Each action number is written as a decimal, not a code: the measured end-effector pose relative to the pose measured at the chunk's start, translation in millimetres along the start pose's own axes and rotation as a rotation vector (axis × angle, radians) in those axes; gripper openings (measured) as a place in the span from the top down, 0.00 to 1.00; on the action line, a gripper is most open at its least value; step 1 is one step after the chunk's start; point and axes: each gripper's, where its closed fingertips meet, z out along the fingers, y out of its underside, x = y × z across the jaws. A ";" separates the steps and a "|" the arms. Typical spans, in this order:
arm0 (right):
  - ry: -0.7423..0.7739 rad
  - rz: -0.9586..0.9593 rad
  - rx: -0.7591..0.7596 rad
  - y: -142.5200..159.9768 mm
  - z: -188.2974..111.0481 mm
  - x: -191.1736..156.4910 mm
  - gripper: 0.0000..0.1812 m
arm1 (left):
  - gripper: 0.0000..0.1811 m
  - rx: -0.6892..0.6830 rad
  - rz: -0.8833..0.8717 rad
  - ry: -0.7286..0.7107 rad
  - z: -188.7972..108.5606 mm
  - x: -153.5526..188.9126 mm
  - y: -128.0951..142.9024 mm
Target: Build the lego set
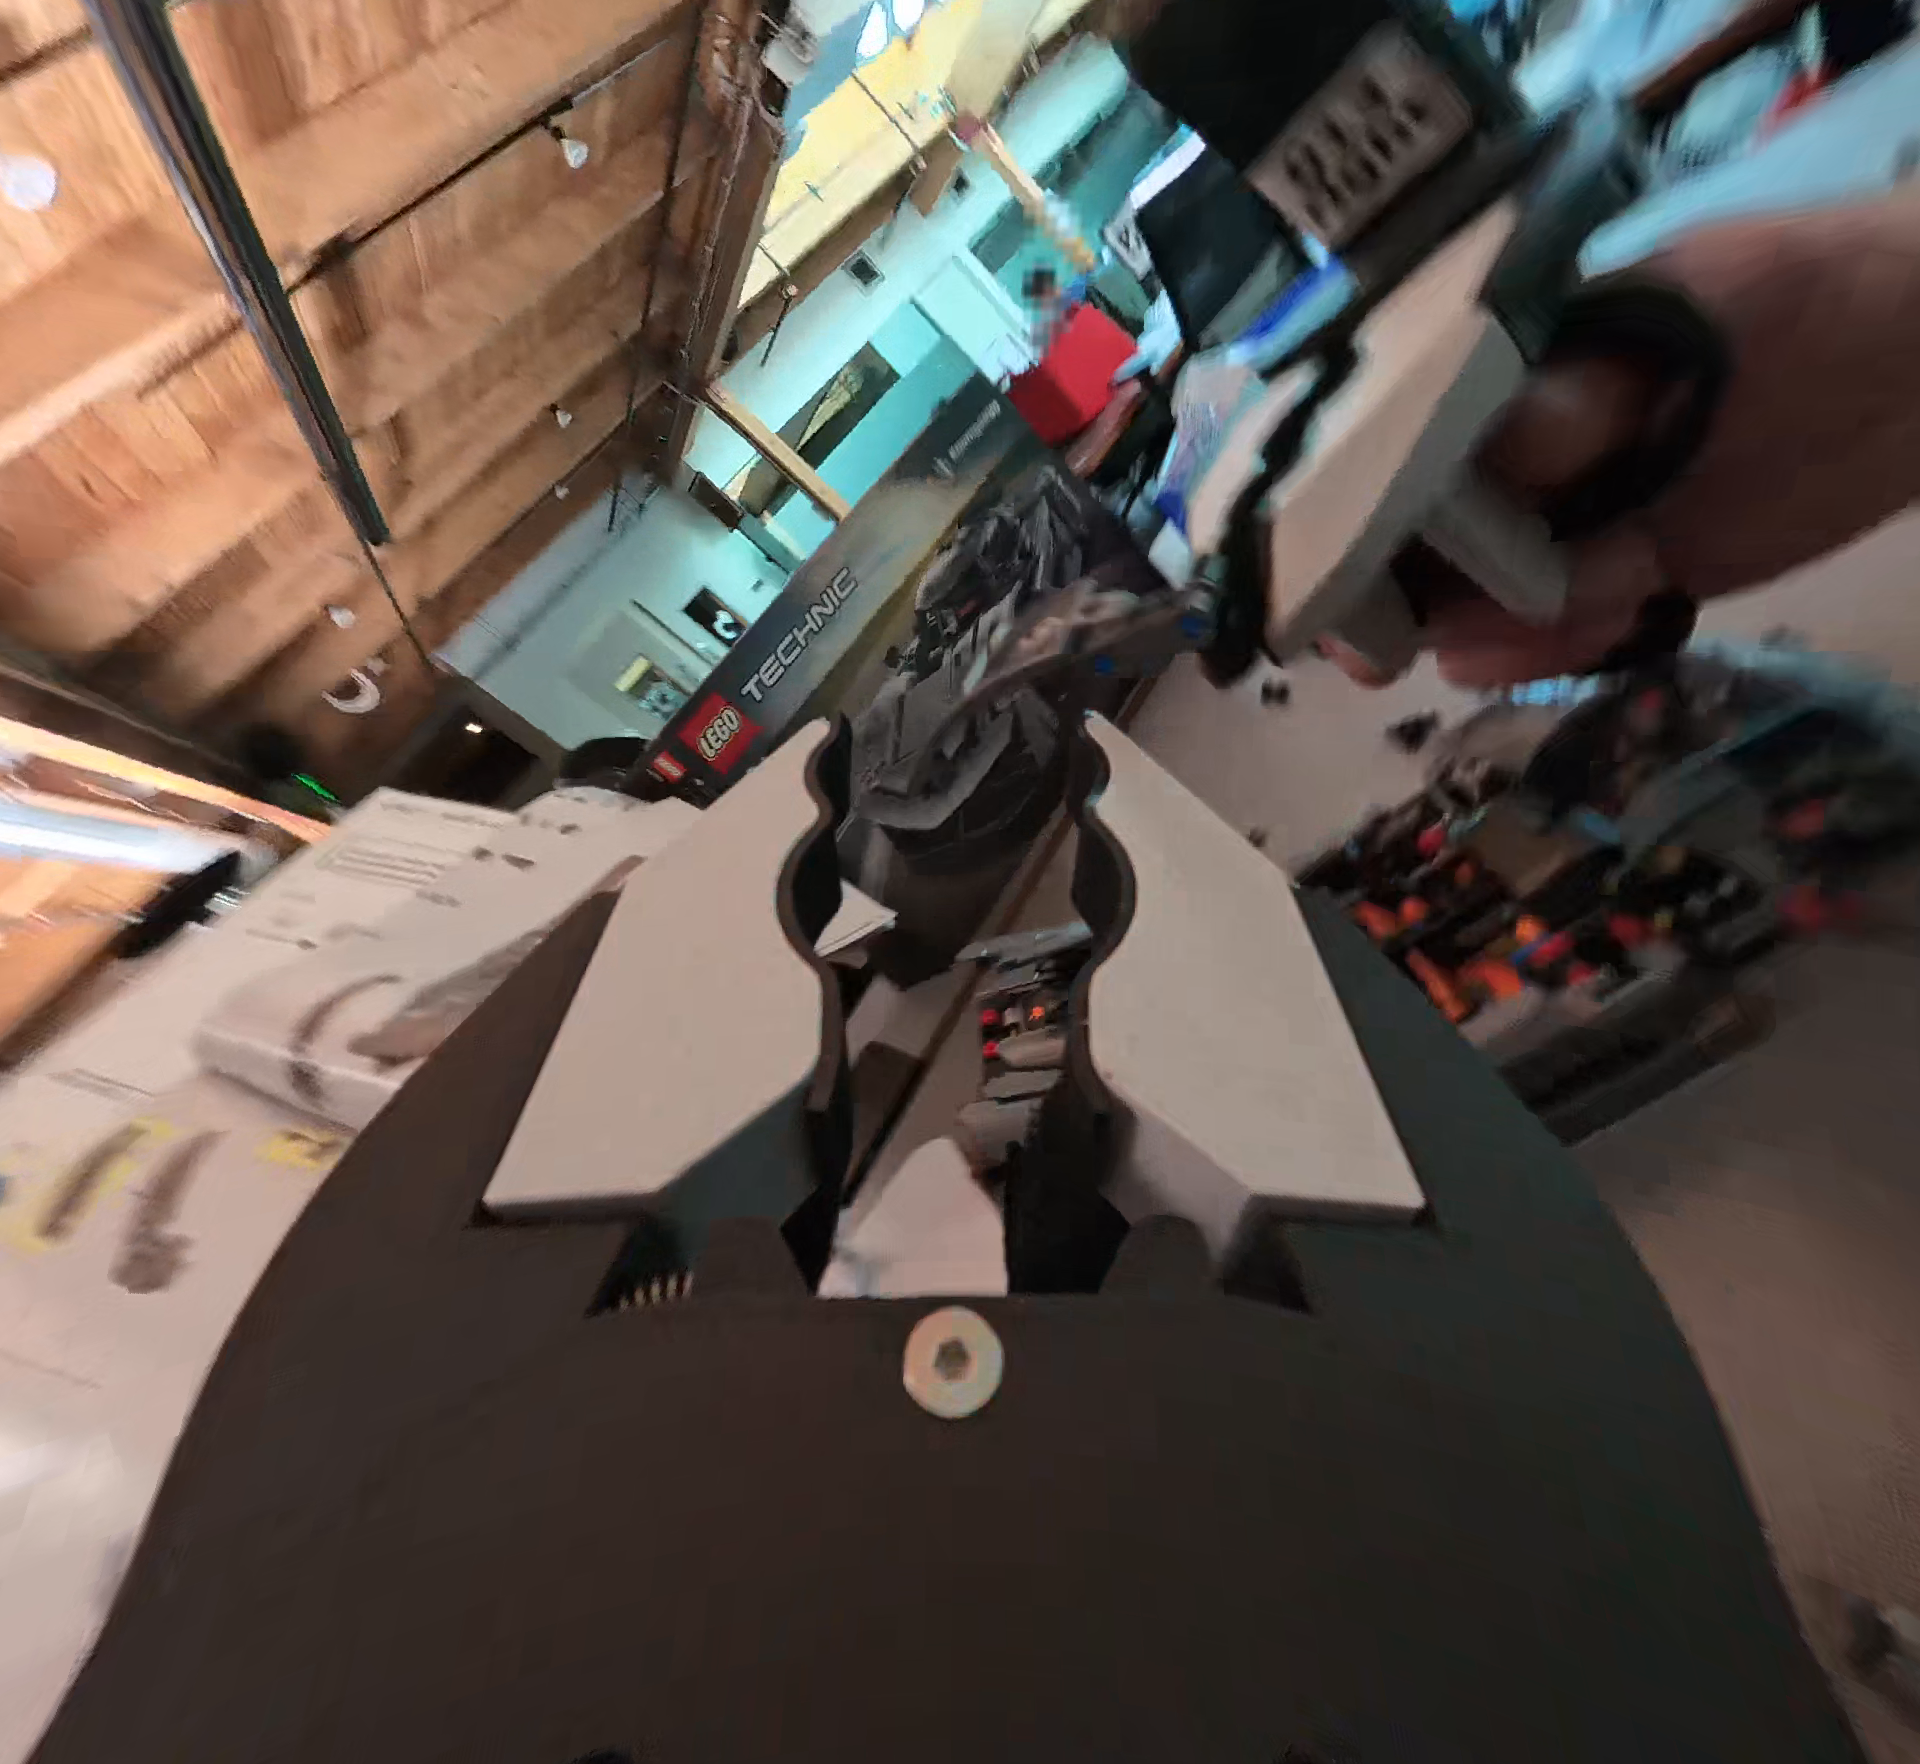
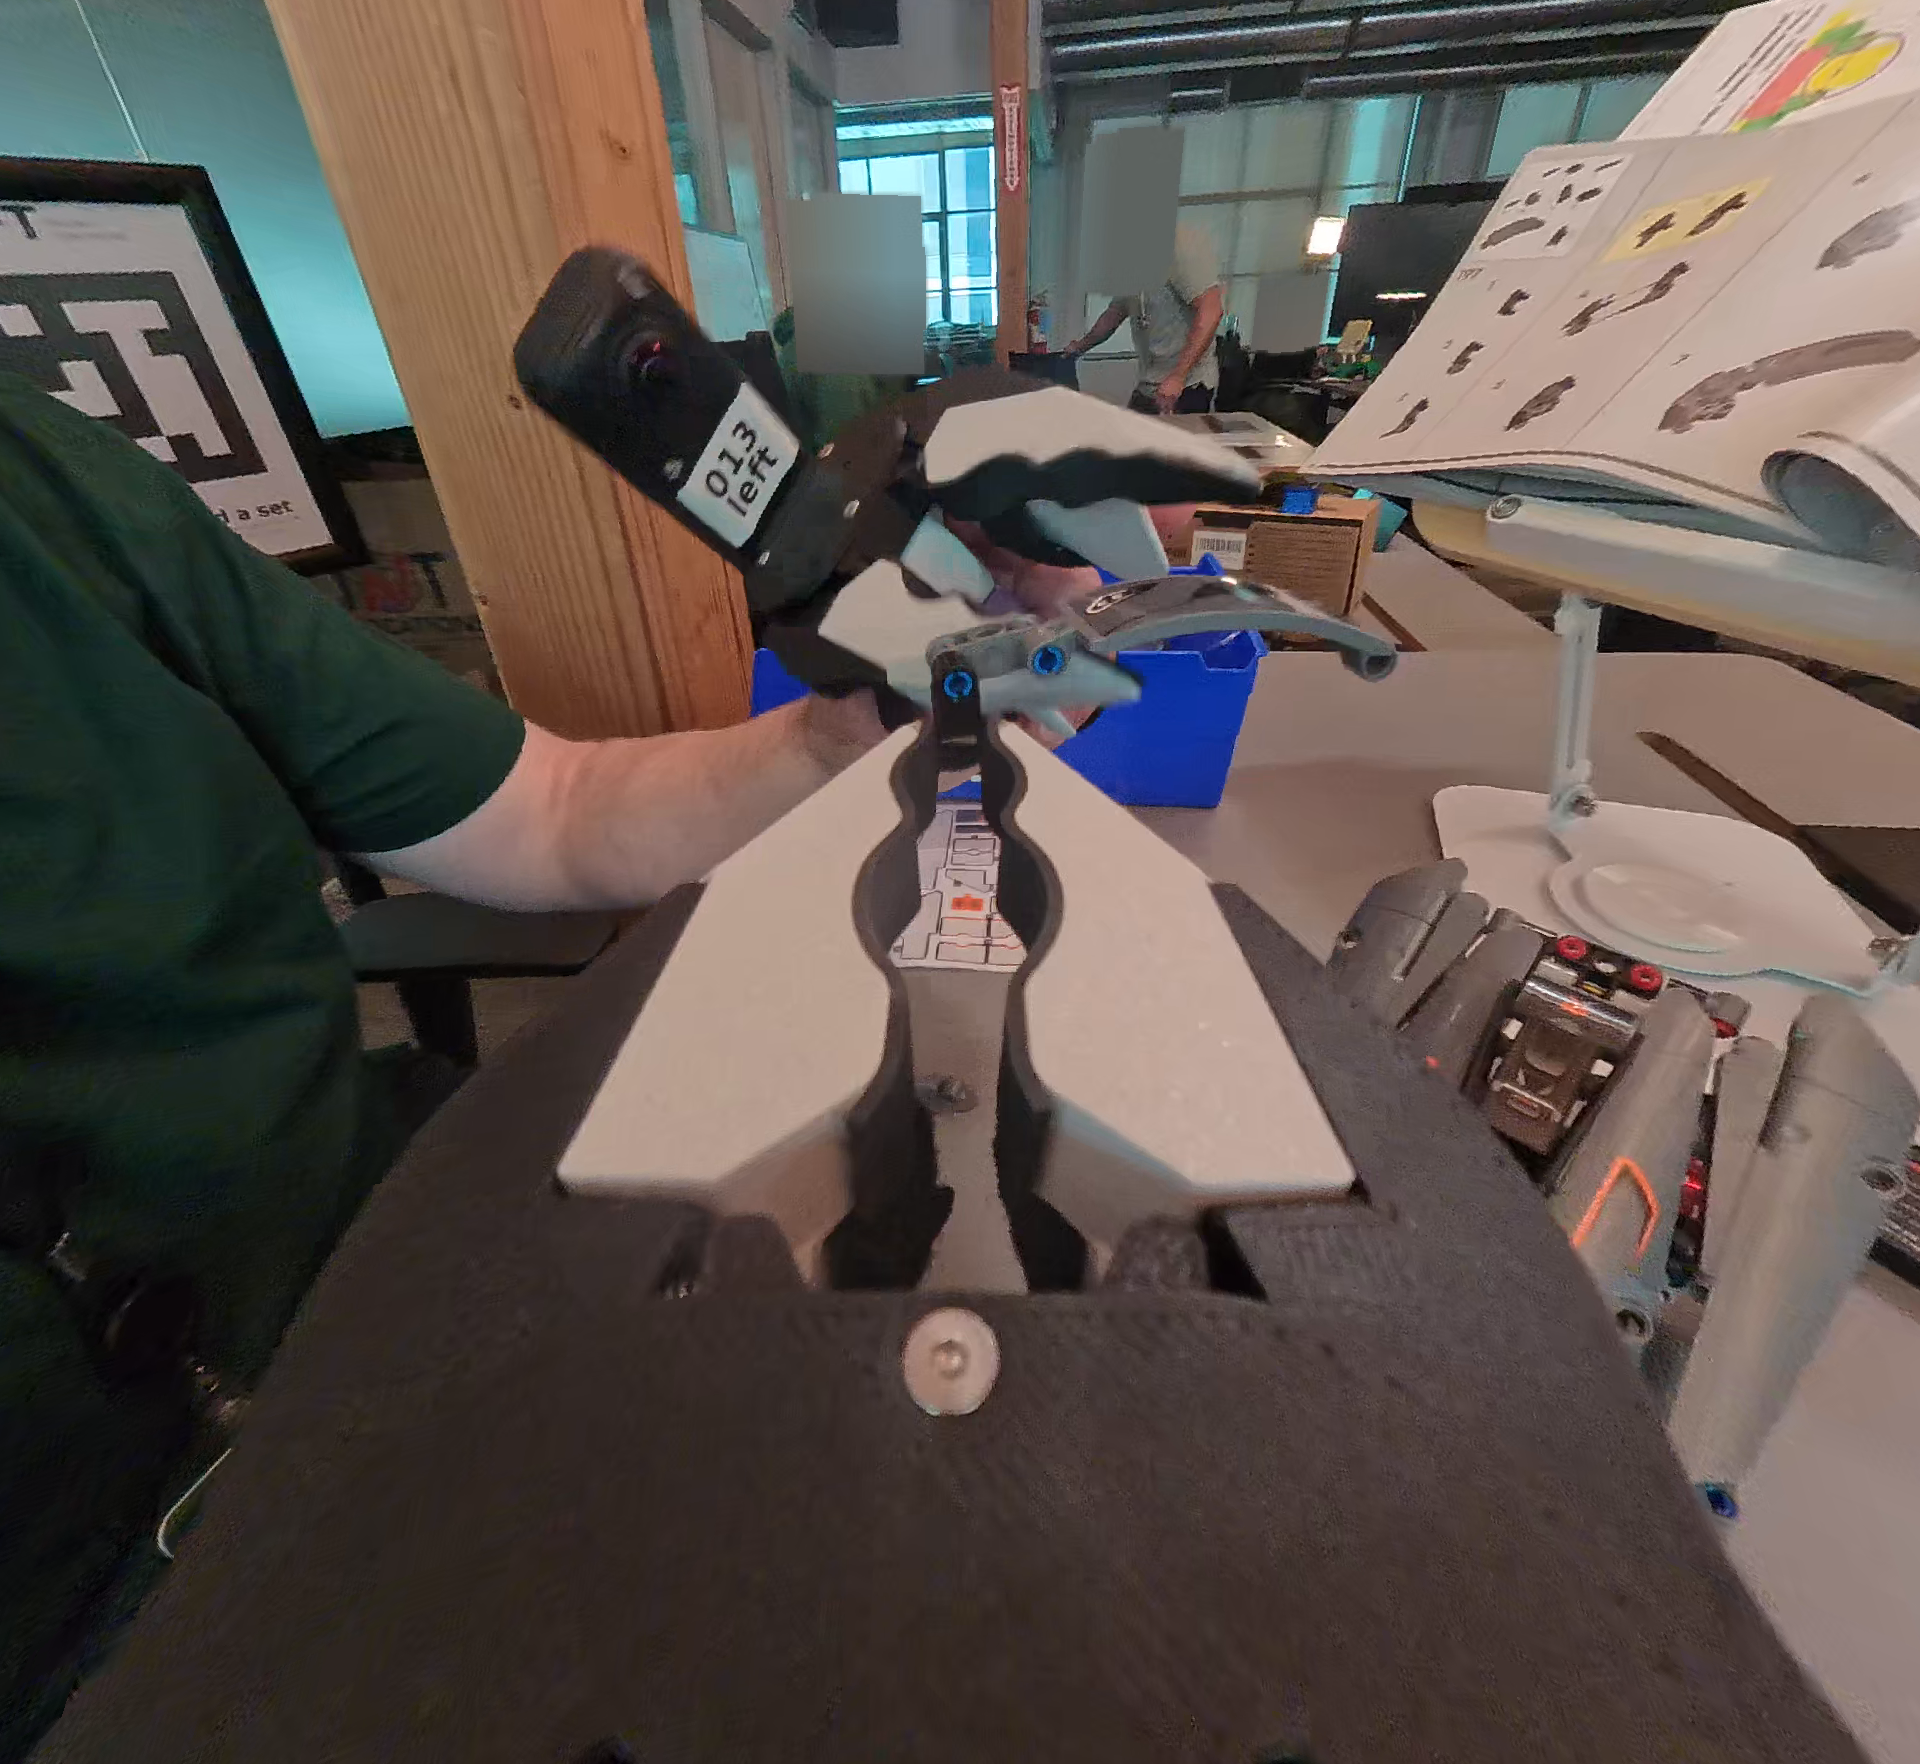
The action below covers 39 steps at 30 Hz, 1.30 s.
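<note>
My right gripper (image 2: pixel 958 740) is shut on the black end of a small grey Lego sub-assembly (image 2: pixel 1226 618) with blue pins, and holds it in the air above the table. The left gripper (image 2: pixel 1195 509) hovers just behind and above that piece, open, with nothing between its fingers. In the blurred, tilted left wrist view my left gripper (image 1: pixel 961 758) is open and empty. The right gripper (image 1: pixel 1231 634), held by a hand, shows at the upper right with the grey sub-assembly (image 1: pixel 1081 623) at its tips.
A partly built grey Lego car (image 2: pixel 1558 1091) lies at the right. An instruction booklet (image 2: pixel 1662 312) rests on a white stand, and a blue bin (image 2: pixel 1174 727) sits behind the grippers. Trays of loose parts (image 1: pixel 1558 935) and the set's box (image 1: pixel 810 654) are ahead. A wooden pillar (image 2: pixel 499 260) stands at the left.
</note>
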 end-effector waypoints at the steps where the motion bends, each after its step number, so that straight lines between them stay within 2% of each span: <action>1: -0.001 0.001 0.003 -0.2 0.1 -0.1 0.97 | 0.77 -0.032 0.071 -0.005 2.0 3.9 3.6; 3: -0.012 0.013 0.005 -0.7 -0.3 -1.1 0.97 | 0.75 -0.052 0.136 -0.015 4.5 7.8 6.0; 6: -0.049 0.047 -0.005 1.2 -0.4 -4.0 0.97 | 0.79 -0.058 0.175 -0.029 4.4 7.5 6.0; 12: -0.126 0.097 -0.046 10.4 6.3 -13.9 0.97 | 0.93 -0.083 0.267 -0.022 7.0 17.1 7.4; 15: -0.124 0.106 -0.031 7.9 7.1 -14.3 0.97 | 1.00 -0.095 0.249 -0.005 8.1 19.4 11.2; 17: -0.090 0.094 -0.013 4.7 6.3 -10.0 0.96 | 1.00 -0.112 0.228 -0.031 8.0 13.7 13.7; 20: -0.060 0.084 -0.005 2.2 5.4 -6.2 0.86 | 1.00 -0.110 0.190 -0.036 7.9 10.3 14.0; 33: 0.026 -0.026 -0.039 4.1 6.7 -1.1 0.88 | 1.00 -0.132 0.023 0.016 10.2 8.8 26.4; 39: 0.052 -0.045 -0.045 4.5 7.9 1.0 0.87 | 1.00 -0.185 0.113 -0.066 10.3 1.0 31.1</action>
